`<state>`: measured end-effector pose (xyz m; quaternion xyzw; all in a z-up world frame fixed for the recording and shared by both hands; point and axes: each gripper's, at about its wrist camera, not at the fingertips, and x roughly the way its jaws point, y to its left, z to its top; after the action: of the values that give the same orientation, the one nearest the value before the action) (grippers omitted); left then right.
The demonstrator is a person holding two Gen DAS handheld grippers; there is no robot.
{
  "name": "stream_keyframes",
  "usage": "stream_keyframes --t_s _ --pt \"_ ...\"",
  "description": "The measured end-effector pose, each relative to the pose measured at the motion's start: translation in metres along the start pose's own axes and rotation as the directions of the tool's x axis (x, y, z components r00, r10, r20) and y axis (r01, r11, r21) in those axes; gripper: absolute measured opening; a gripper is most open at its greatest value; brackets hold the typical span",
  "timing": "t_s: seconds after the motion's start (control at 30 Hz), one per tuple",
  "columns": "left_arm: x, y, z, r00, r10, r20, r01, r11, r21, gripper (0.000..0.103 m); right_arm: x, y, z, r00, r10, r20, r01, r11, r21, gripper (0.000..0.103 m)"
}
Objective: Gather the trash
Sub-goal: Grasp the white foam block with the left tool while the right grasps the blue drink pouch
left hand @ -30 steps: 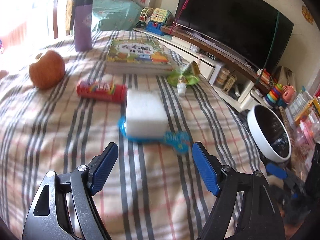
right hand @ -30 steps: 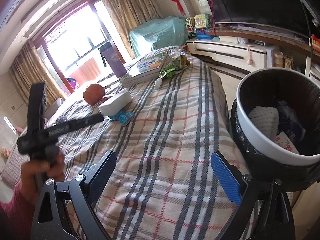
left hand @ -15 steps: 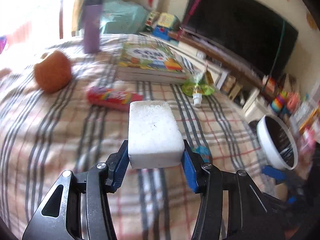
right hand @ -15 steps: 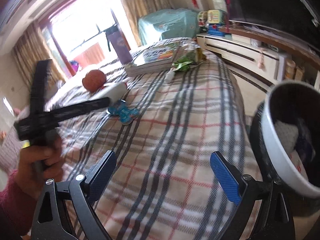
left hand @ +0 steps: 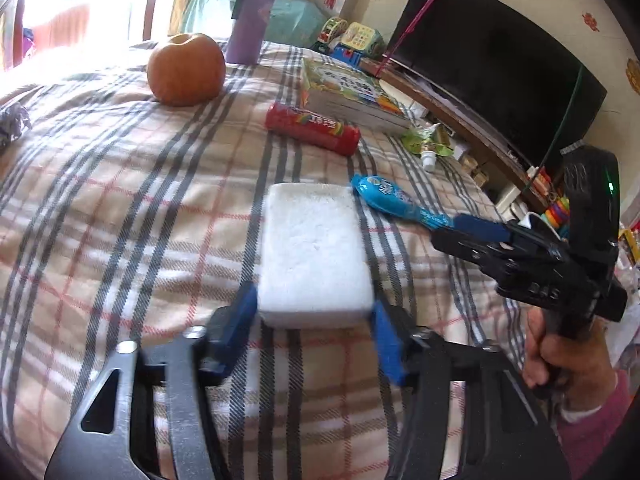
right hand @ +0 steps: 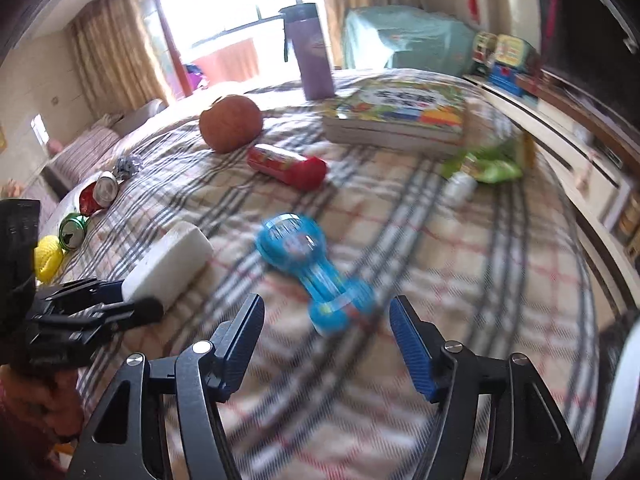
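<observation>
A white foam block lies on the checked bed cover, its near end between the blue pads of my left gripper. The jaws are opening and a thin gap shows beside the block. To the right of the block lies a blue plastic wrapper. My right gripper reaches it from the near side. Its jaws are closing around the near end of the blue wrapper, with neither pad touching it. The right gripper also shows sideways in the left wrist view, held by a hand.
Farther up the bed are a red tube, an orange fruit, stacked books, a green pouch and a purple bottle. Two cans and a yellow net lie at the left. A television stands on the right.
The left gripper closed on the foam block, carried it left off the blue wrapper, and its jaws have widened again. The right gripper swung from the bin to the wrapper and narrowed.
</observation>
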<state>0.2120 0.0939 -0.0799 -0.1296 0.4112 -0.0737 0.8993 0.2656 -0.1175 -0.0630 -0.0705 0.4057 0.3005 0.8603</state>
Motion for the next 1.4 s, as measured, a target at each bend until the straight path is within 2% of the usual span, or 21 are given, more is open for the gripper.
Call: stream_keyframes --t_s 0.13,0.23,0.27,0.3,0.33,0.53,0.67,0.77,0.9,1.0,1.13,1.2,1.23,1.27,1.3,1.4 --pt "0.001 -0.001 -0.001 1.000 0.001 0.002 -0.001 1.000 0.002 0.065 0.018 0.009 0.007 0.998 -0.041 -0.045 0.038 0.996 -0.077 0.065" --pt "0.002 -0.001 -0.002 1.000 0.002 0.005 -0.002 1.000 -0.001 0.068 0.024 0.009 0.007 0.998 -0.041 -0.055 0.037 0.996 -0.078 0.056" --pt "0.003 0.000 0.000 1.000 0.001 0.005 -0.001 1.000 -0.001 0.069 0.022 0.006 0.005 0.998 -0.045 -0.046 0.042 0.997 -0.061 0.045" --pt "0.004 -0.001 0.000 1.000 0.002 0.004 -0.002 1.000 0.002 0.069 0.020 0.002 0.004 0.998 -0.049 -0.041 0.048 0.998 -0.042 0.038" --pt "0.005 -0.001 0.000 1.000 0.004 0.003 -0.004 1.000 0.007 0.070 0.017 -0.001 0.002 0.998 -0.042 -0.038 0.041 0.999 -0.019 0.036" --pt "0.006 -0.003 0.000 1.000 0.012 0.000 -0.012 1.000 0.023 0.075 -0.008 -0.010 -0.019 0.999 -0.034 0.002 0.033 0.992 0.119 0.036" --pt "0.006 -0.004 0.000 1.000 0.018 0.001 -0.018 1.000 0.025 0.076 -0.033 -0.014 -0.048 0.998 -0.067 0.021 0.060 0.964 0.257 0.036" --pt "0.008 -0.004 0.001 1.000 0.026 0.000 -0.026 0.999 0.030 0.076 -0.042 -0.011 -0.055 0.995 -0.094 0.021 0.085 0.958 0.276 0.036" --pt "0.010 -0.007 0.001 0.999 0.040 -0.003 -0.040 0.998 0.046 0.075 -0.037 -0.008 -0.046 0.995 -0.099 0.002 0.095 0.965 0.243 0.039" --pt "0.009 -0.005 0.001 1.000 0.027 -0.001 -0.027 0.999 0.036 0.073 -0.033 -0.003 -0.041 0.995 -0.096 0.004 0.093 0.974 0.207 0.046" --pt "0.010 -0.007 0.001 1.000 0.030 -0.002 -0.030 0.998 0.047 0.071 -0.025 0.002 -0.038 0.996 -0.094 -0.012 0.094 0.985 0.142 0.046" --pt "0.010 -0.009 0.000 0.999 0.037 -0.002 -0.037 0.998 0.058 0.064 -0.020 0.003 -0.037 0.995 -0.093 -0.025 0.095 0.986 0.135 0.043" --pt "0.010 -0.010 0.000 0.999 0.042 -0.002 -0.041 0.997 0.062 0.059 -0.021 0.003 -0.037 0.995 -0.094 -0.023 0.096 0.986 0.136 0.030" --pt "0.010 -0.011 0.000 0.999 0.048 -0.002 -0.048 0.997 0.066 0.051 -0.022 0.003 -0.039 0.995 -0.092 -0.022 0.095 0.985 0.145 0.030" --pt "0.010 -0.012 -0.001 0.998 0.061 -0.003 -0.061 0.996 0.072 0.049 -0.025 0.000 -0.041 0.996 -0.087 -0.013 0.088 0.982 0.168 0.030" --pt "0.009 -0.019 -0.003 0.996 0.091 0.002 -0.091 0.991 0.099 0.048 -0.037 -0.008 -0.047 0.996 -0.086 0.015 0.081 0.970 0.229 0.029"
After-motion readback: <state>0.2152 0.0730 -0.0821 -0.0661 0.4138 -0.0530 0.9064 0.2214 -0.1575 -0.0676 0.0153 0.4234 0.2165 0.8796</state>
